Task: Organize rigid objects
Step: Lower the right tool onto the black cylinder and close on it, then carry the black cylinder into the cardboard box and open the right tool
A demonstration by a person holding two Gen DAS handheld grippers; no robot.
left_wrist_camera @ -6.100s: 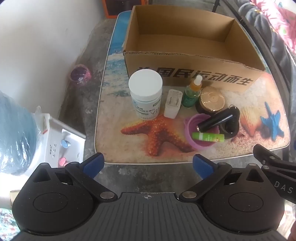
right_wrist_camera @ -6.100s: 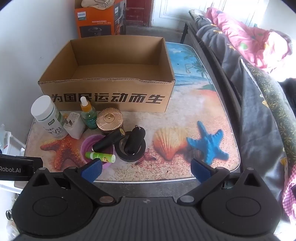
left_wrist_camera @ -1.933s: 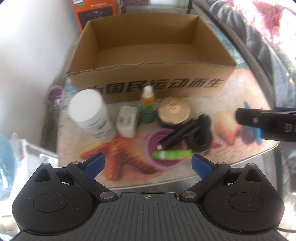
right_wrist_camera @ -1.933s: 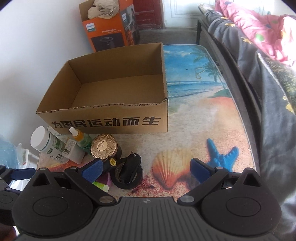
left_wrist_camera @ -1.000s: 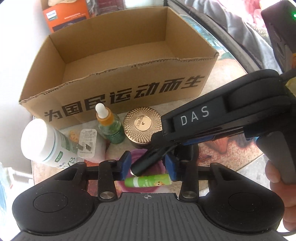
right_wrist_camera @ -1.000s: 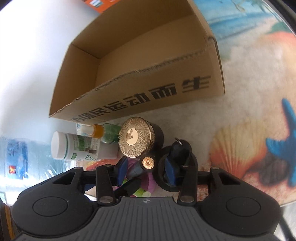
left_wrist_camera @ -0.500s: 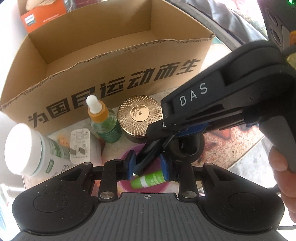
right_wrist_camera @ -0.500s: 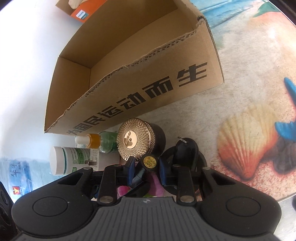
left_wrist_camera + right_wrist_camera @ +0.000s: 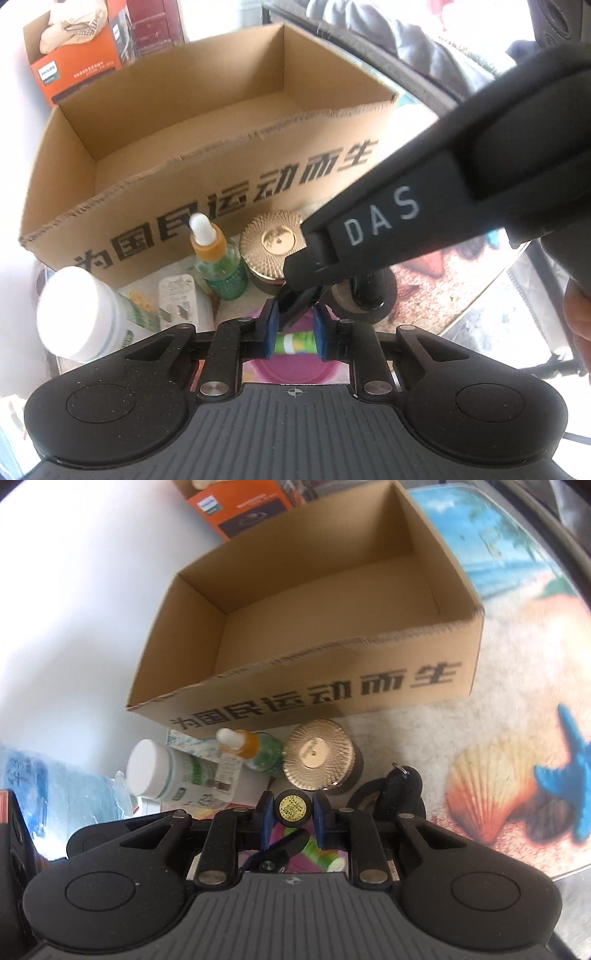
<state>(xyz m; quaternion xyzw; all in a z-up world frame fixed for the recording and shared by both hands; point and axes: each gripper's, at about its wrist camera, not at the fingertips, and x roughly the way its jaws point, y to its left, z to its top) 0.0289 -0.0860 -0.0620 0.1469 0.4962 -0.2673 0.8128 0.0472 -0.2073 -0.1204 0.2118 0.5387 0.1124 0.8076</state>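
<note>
Beach-print table point(image 9: 517, 686): left claw point(image 9: 294, 332) clenched on green tube point(image 9: 295, 342); right claw point(image 9: 291, 812), closing, apparently grips black tube point(image 9: 291, 808).

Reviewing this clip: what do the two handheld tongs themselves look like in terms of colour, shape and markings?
Both are matte black plastic. Each has a ribbed centre plate flanked by two round lobes, with jointed black linkages on silver pivot pins leading to blue pads. The left tongs and right tongs look alike. From the left wrist view, the right unit's long black body carries white "DAS" lettering. No sleeve is visible.
</note>
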